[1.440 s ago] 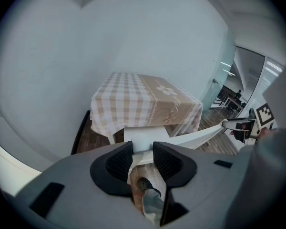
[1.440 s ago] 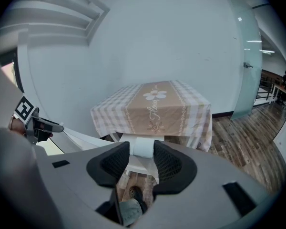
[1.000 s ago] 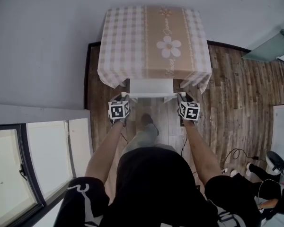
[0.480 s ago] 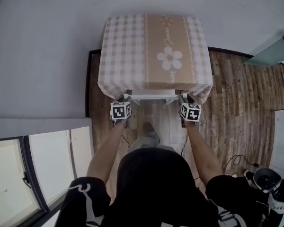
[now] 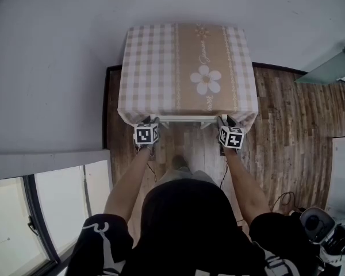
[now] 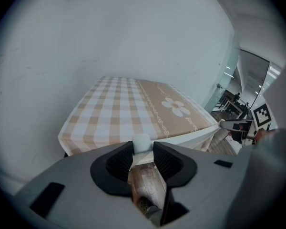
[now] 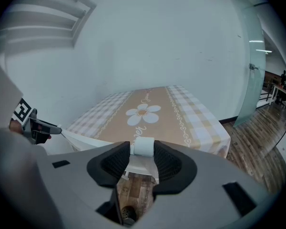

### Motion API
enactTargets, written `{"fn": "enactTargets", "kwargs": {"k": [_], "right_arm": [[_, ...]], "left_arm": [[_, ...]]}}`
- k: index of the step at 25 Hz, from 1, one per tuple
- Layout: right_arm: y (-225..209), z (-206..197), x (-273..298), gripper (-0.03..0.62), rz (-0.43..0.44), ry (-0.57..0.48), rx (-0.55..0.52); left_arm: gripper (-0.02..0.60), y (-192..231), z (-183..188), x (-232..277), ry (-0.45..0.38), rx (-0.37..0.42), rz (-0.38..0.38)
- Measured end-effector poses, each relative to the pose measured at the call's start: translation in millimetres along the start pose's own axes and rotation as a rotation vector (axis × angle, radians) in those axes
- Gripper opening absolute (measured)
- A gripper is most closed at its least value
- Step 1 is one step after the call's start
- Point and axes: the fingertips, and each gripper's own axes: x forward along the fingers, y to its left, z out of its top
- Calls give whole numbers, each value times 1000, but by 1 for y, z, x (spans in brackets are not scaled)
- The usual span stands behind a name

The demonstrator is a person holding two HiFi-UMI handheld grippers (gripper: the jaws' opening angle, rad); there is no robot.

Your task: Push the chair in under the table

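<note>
The table wears a checked beige cloth with a white flower and stands against the wall. Only the top rail of the white chair shows at the cloth's near edge; the seat is hidden under the table. My left gripper is shut on the rail's left corner. My right gripper is shut on the right corner. In the left gripper view the left gripper pinches the white rail end, and in the right gripper view the right gripper does the same.
A grey wall runs behind and to the left of the table. Dark wood floor lies to the right, with a glass door at the far right. Cables and a shoe lie at the lower right.
Both grippers have moved forward toward the table with the chair. The chair's seat has slid under the cloth, leaving only the top rail in sight.
</note>
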Motion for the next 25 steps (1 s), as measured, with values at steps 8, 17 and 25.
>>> {"fn": "enactTargets", "kwargs": {"k": [8, 17, 25], "right_arm": [[-10, 19, 20, 164, -16, 6, -2], [-13, 22, 23, 161, -25, 6, 0], [-13, 20, 23, 161, -23, 26, -12]], "left_arm": [[144, 2, 22, 18, -7, 6, -8], [150, 1, 27, 22, -12, 24, -35], [152, 1, 25, 22, -5, 44, -39]]}}
